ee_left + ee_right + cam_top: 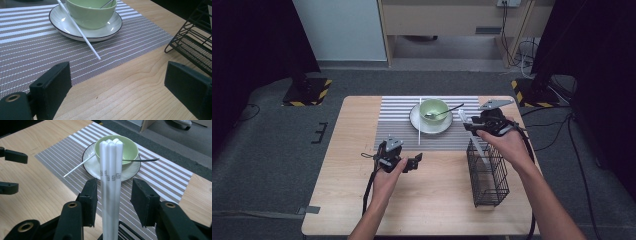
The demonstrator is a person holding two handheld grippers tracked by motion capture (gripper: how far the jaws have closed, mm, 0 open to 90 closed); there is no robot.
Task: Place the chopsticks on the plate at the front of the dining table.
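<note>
Wooden table: chopsticks between right fingers.

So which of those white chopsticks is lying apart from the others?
The single chopstick leaning on the plate, tip on the striped mat; the others stand bundled in the wire basket.

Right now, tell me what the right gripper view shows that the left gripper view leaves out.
Right gripper view alone: a bundle of white chopsticks standing upright between the right gripper's jaws, a gap showing on the right side; the dark spoon handle sticking out of the bowl.
Left gripper view alone: the left gripper open over bare wood; the black wire basket's side.
Both: green bowl on a white plate, one loose white chopstick leaning on the plate, striped mat.
</note>
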